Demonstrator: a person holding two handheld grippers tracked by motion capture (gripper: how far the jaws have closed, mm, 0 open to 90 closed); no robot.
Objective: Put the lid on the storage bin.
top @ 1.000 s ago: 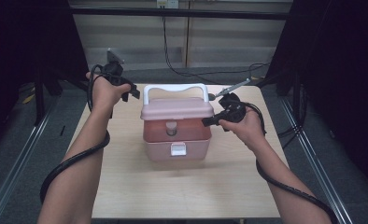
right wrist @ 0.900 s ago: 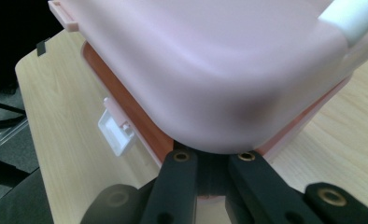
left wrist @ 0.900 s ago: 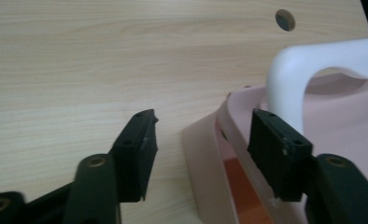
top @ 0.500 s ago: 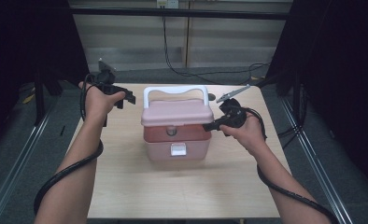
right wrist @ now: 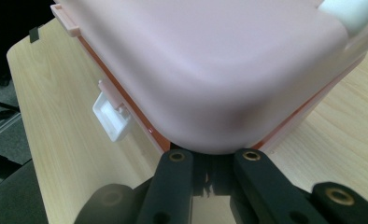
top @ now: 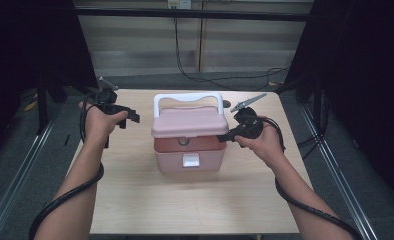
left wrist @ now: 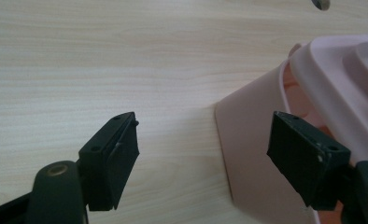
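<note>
Centrally on the light wooden table (top: pixel 135 200) stands a pink plastic storage box (top: pixel 187 159) with a white carry handle (top: pixel 187 97) raised at its 12 o'clock side and a white latch (top: pixel 190 160) hanging loose on its front wall. Its pink lid (top: pixel 190 121) is lifted a little, leaving a gap through which the reddish inside shows. At the box's 3 o'clock, the right gripper (top: pixel 226 136) meets the lid's near corner; in the right gripper view its two black jaws stand close together, pinched on the lid's edge (right wrist: pixel 210 151), with the latch (right wrist: pixel 111 115) toward 9 o'clock. At the box's 9 o'clock, the left gripper (top: pixel 132 117) hovers apart from the box, its jaws having just been opening and now spread wide with nothing between them. In the left gripper view (left wrist: pixel 205 154) bare tabletop lies between the pads, and the box's side wall (left wrist: pixel 247 154) and lid rim sit at 3 o'clock, behind the right-hand pad.
</note>
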